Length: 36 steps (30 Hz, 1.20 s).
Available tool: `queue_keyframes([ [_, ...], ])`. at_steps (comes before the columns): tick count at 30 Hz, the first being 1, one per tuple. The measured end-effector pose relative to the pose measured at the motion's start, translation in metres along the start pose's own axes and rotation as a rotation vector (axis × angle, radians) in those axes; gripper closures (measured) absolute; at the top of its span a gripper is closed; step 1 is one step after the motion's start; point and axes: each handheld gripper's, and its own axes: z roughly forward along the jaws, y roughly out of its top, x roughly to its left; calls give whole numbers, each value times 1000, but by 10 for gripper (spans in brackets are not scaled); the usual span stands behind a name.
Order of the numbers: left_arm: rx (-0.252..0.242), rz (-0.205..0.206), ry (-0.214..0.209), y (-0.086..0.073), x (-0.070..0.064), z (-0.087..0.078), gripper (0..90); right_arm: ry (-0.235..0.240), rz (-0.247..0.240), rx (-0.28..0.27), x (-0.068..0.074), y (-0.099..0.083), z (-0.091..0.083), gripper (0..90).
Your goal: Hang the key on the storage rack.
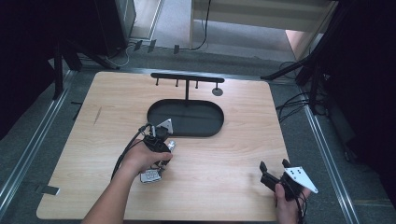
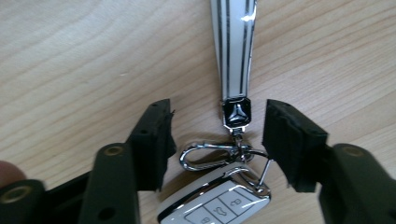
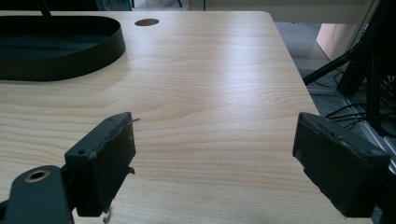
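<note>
Left tool (image 2: 217,140) jaws apart, straddling key fob (image 2: 217,200) clasp; right tool (image 3: 215,163) jaws apart over table (image 3: 210,70).

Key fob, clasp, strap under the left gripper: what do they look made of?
Key fob: glossy white shell, probably plastic, chrome-look trim; it shows sharp highlights. Clasp: polished metal by its mirror shine. Strap: white with dark stripes, glossy; leather or vinyl, can't tell. Left gripper is open around the clasp.
</note>
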Motion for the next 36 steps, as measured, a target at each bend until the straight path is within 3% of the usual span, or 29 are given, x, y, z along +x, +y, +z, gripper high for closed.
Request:
queue_keyframes([
  [4,22,-5,-52,2,0,1,564,0,1,-1,0,0,0,129],
  [9,53,-87,-91,5,1,2,645,1,0,-1,0,0,0,129],
  [10,53,-87,-91,5,1,2,653,1,1,0,0,0,0,129],
  [11,56,-117,-118,6,1,3,655,1,1,-1,0,0,0,129],
  [14,53,-118,-122,6,0,4,676,1,2,-1,0,0,0,129],
  [18,52,-106,-97,7,-2,6,701,0,1,0,0,0,0,129],
  [20,46,-112,-67,7,-4,7,707,1,1,0,0,0,0,129],
  [24,35,-121,-49,9,-9,8,714,0,1,0,0,0,0,129],
  [30,37,-109,18,10,-15,11,735,2,3,-1,0,0,0,129],
  [36,26,-90,21,10,-17,11,741,3,2,-1,0,0,0,129],
])
